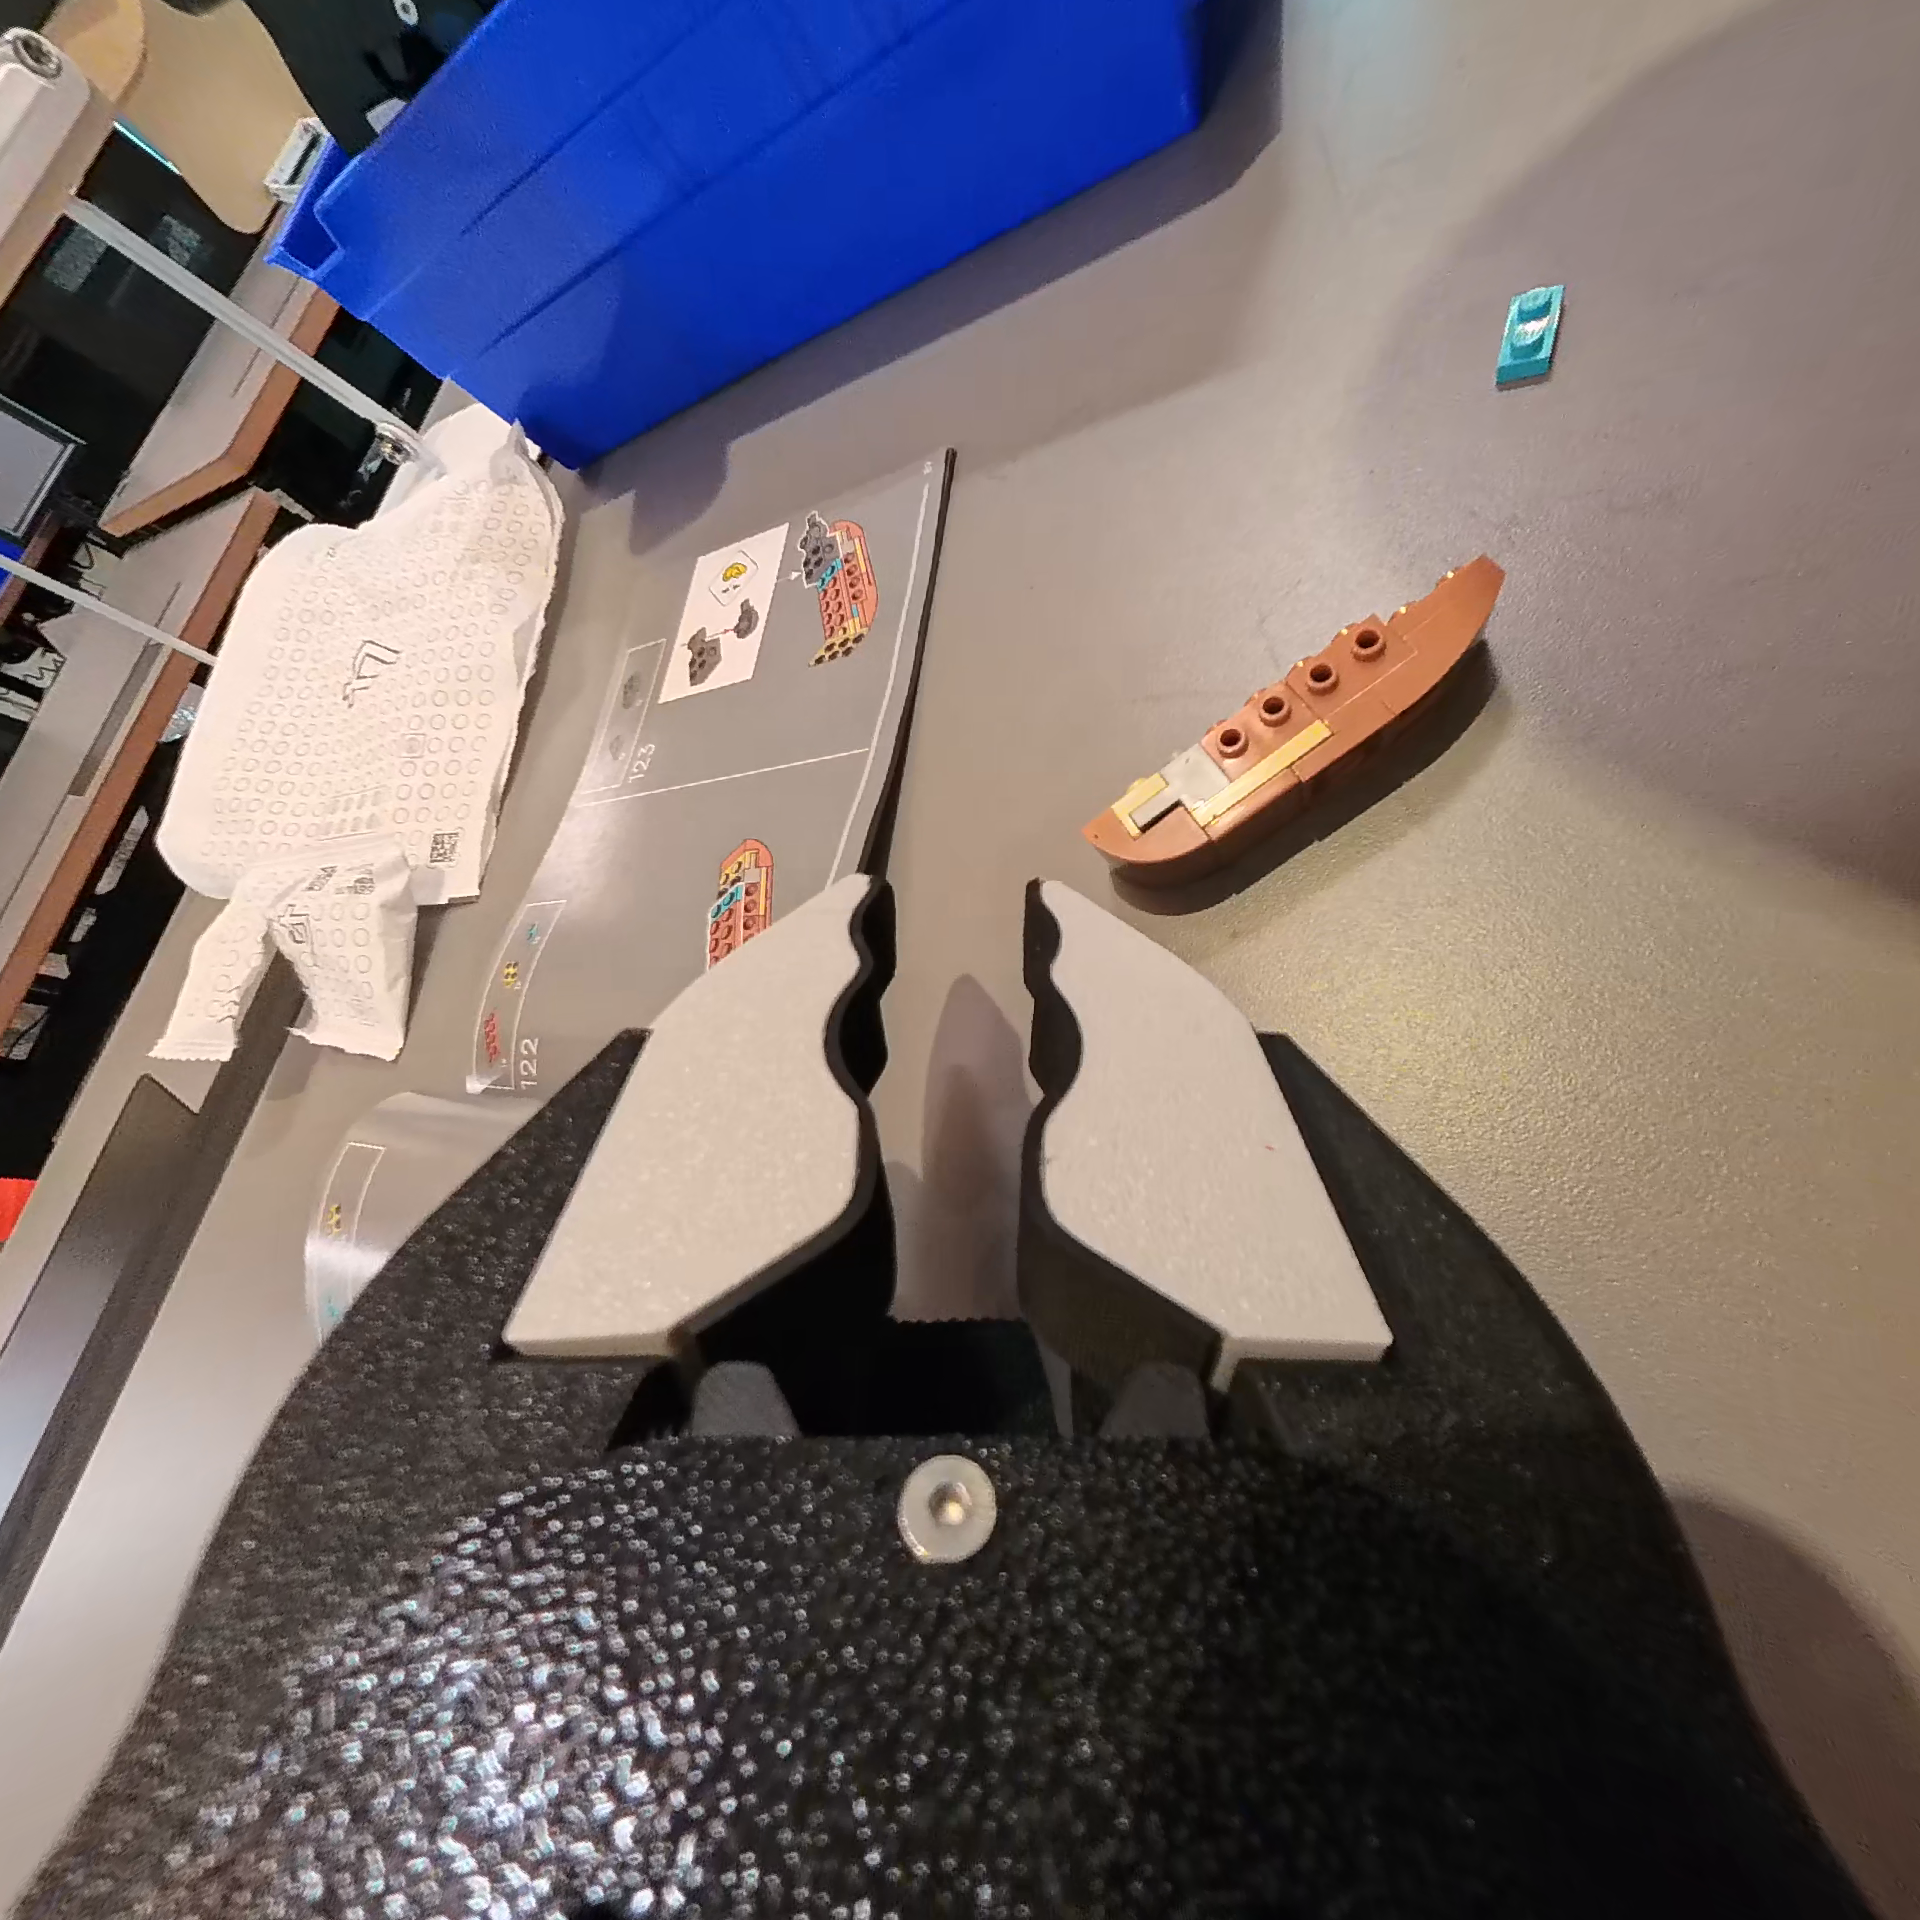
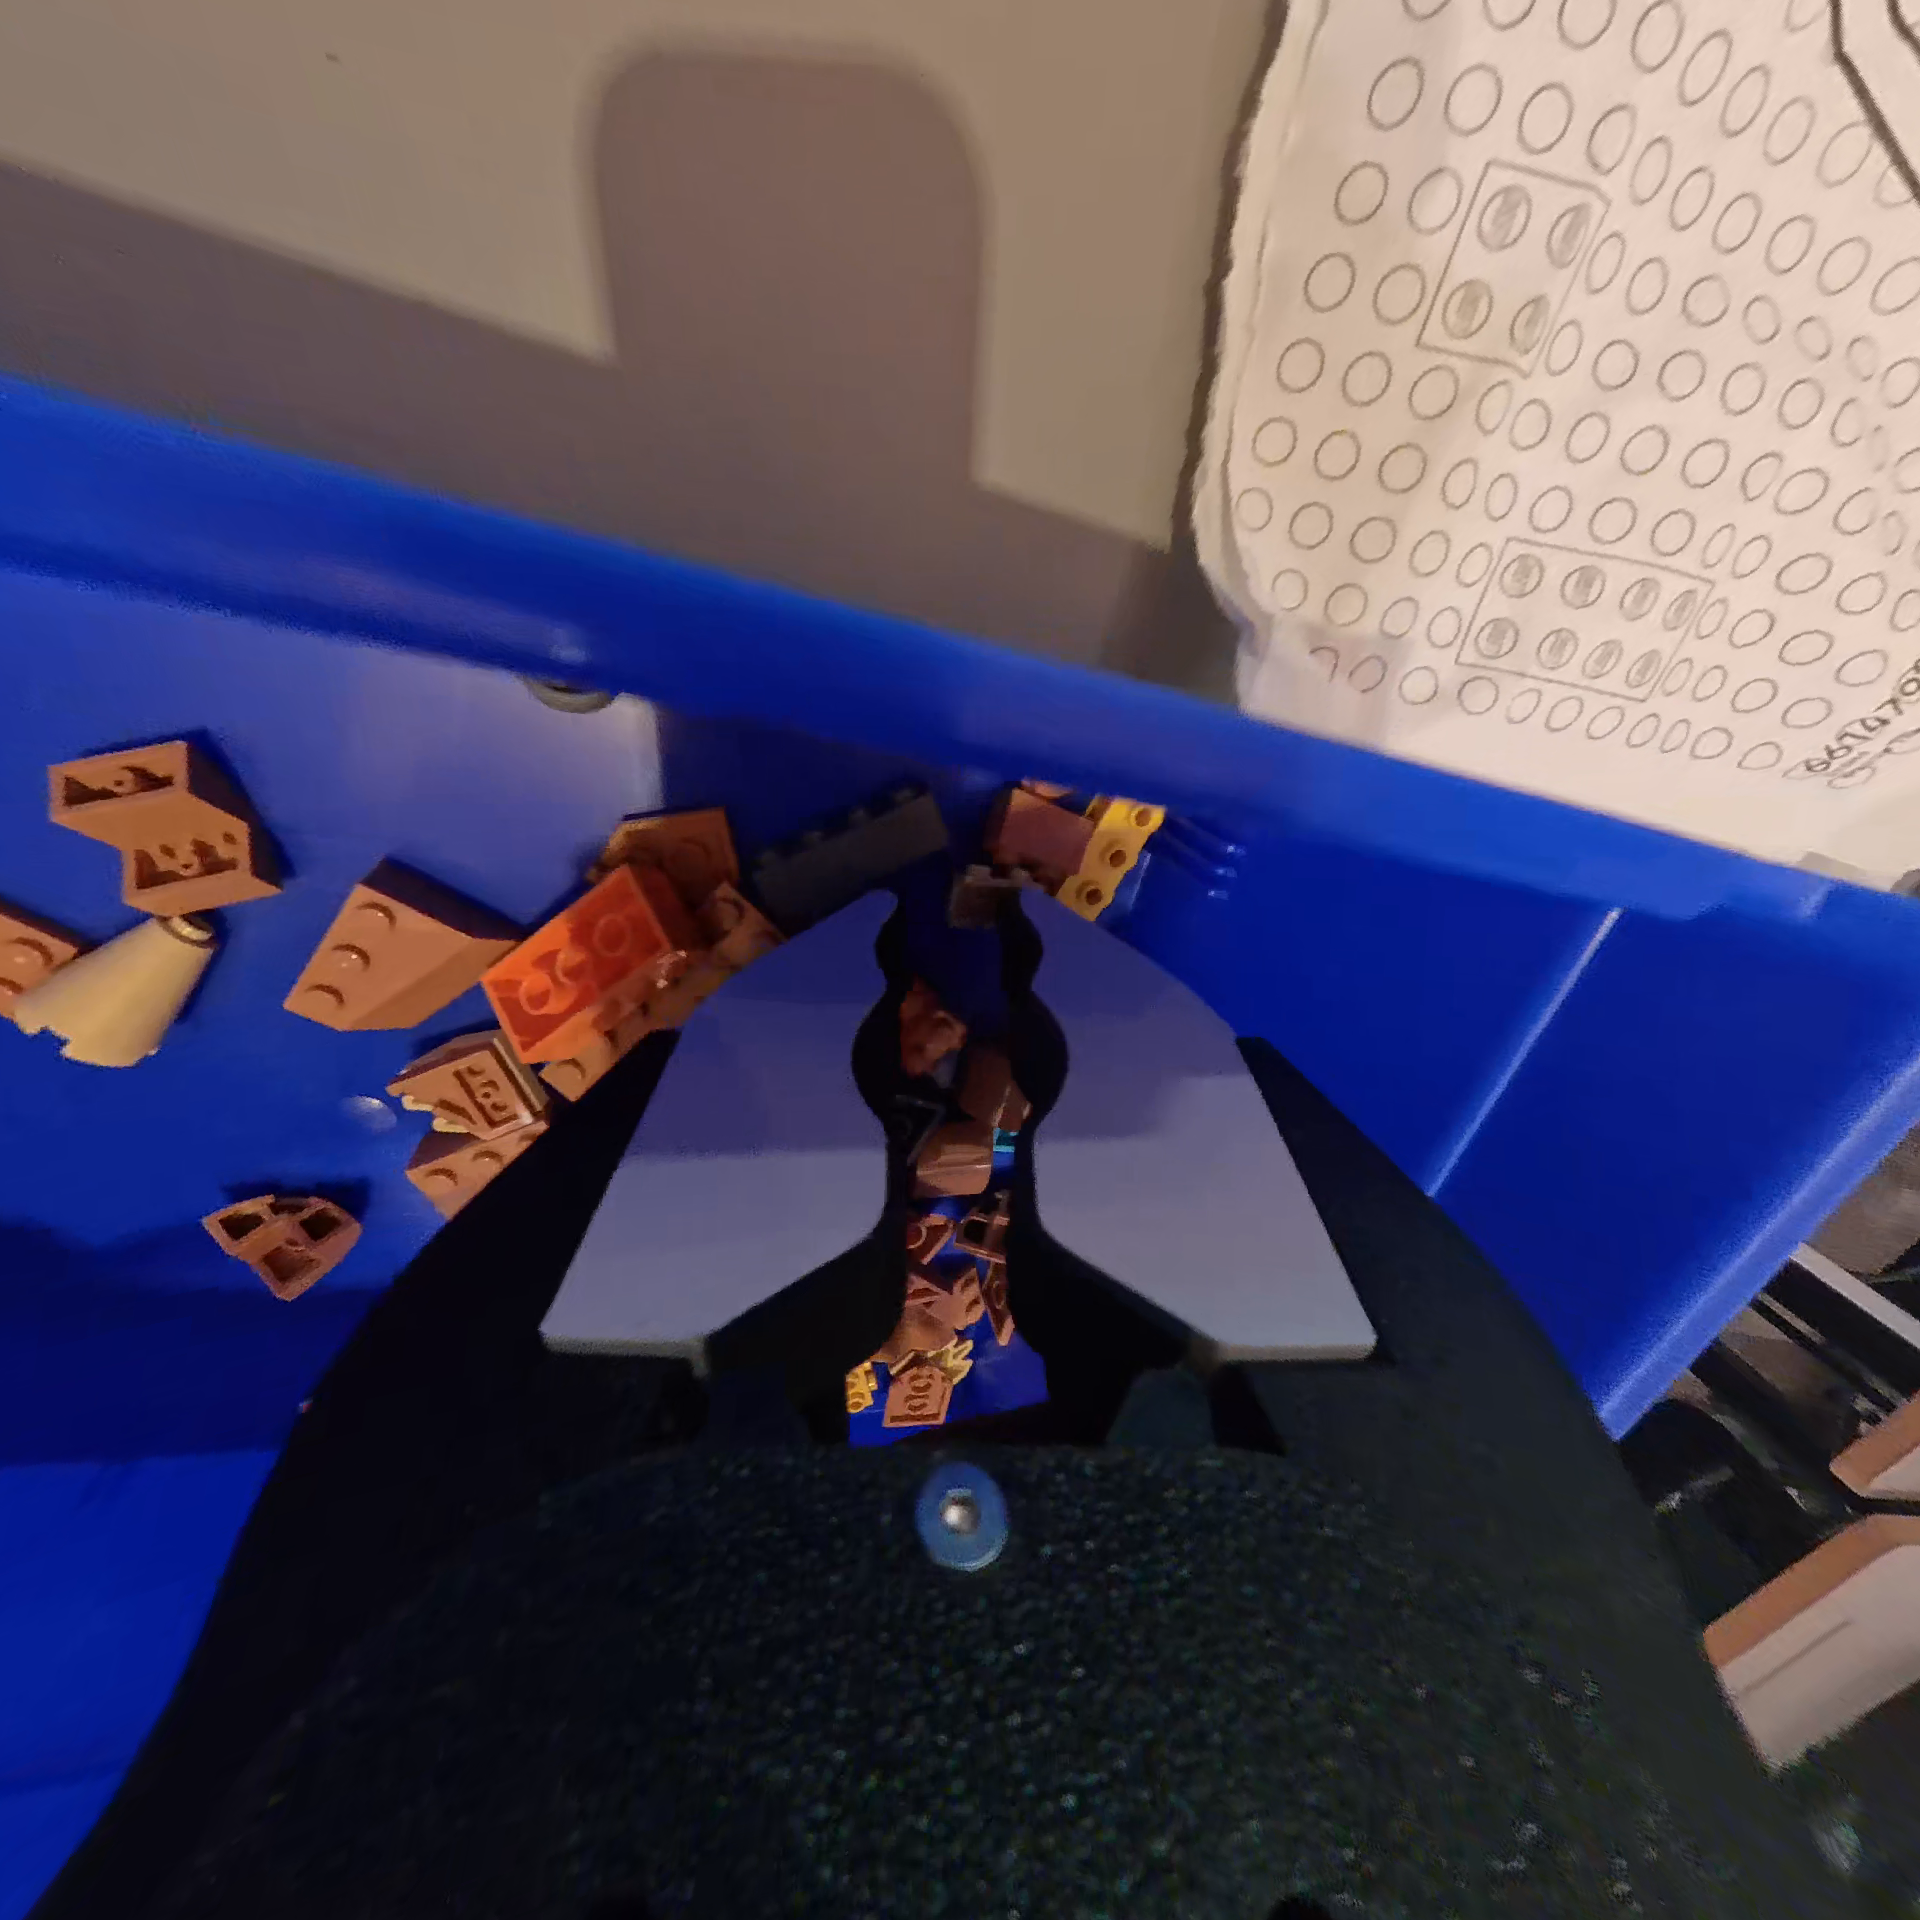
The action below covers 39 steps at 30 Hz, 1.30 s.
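Peering into the blue bin (image 2: 1455,1039), the right gripper (image 2: 961,904) blurs over heaped brown bricks (image 2: 400,961); a small grey piece (image 2: 982,896) sits at its slightly parted tips, grip unclear. The left gripper (image 1: 961,904) hangs part open, bare, near the brown boat model (image 1: 1309,738).

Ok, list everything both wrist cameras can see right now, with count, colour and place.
Bin: one, blue, far end of the grey table.
Loose bricks: many, mostly brown, some orange, yellow, dark grey, inside the bin.
Brick boat: one, brown with gold trim, on the table right of the left gripper.
Small plate: one, teal, far right.
Instruction booklet: one, grey pages, open, ahead left.
Paper bag: one, white, torn, left table edge.
Left gripper: open, empty, over the table.
Right gripper: inside the bin, over bricks; grasp unclear.
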{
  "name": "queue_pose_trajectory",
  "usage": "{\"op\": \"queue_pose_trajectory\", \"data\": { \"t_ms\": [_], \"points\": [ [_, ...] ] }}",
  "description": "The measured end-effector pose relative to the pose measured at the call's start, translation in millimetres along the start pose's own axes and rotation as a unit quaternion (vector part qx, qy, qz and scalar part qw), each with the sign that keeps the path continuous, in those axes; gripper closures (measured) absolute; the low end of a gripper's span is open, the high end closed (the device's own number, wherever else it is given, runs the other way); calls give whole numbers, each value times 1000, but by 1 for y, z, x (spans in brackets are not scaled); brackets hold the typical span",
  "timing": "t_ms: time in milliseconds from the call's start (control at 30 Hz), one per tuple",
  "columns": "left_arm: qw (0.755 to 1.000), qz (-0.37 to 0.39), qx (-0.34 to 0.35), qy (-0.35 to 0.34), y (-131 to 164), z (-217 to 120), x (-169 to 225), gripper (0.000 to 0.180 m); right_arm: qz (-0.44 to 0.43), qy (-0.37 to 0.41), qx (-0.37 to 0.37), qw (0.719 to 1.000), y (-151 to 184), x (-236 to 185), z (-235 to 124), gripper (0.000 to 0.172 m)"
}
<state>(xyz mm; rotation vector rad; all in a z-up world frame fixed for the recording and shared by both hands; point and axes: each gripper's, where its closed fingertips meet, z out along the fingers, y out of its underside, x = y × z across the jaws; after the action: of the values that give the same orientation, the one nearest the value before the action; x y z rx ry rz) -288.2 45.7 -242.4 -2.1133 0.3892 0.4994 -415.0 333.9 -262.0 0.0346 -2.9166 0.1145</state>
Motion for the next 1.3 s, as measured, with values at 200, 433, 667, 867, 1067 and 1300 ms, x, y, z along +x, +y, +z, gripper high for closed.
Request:
{"op": "queue_pose_trajectory", "data": {
  "t_ms": [200, 433, 667, 867, 1067, 1300],
  "points": [
    [1000, 0, 0, -1, 0, 0, 0, 157, 23, 19, -1, 1000, 0, 7, 1, 162],
    [1000, -4, 12, -7, -3, -2, -2, 157, 42, 31, 40, 998, -2, -10, -19, 163],
    [999, -7, 39, -1, -8, -9, 0, 157, 105, 37, 271, 956, -59, -81, -130, 163],
    [998, -9, 47, 33, -13, -15, 15, 157, 172, 85, 272, 943, -128, -160, -162, 163],
    [996, 42, 33, 66, -17, -13, 43, 160, 176, 98, 163, 966, -200, -238, -101, 163],
    [996, 52, 43, 62, -24, -15, 53, 158, 221, 39, 152, 962, -214, -259, -51, 163]
  ]
}}
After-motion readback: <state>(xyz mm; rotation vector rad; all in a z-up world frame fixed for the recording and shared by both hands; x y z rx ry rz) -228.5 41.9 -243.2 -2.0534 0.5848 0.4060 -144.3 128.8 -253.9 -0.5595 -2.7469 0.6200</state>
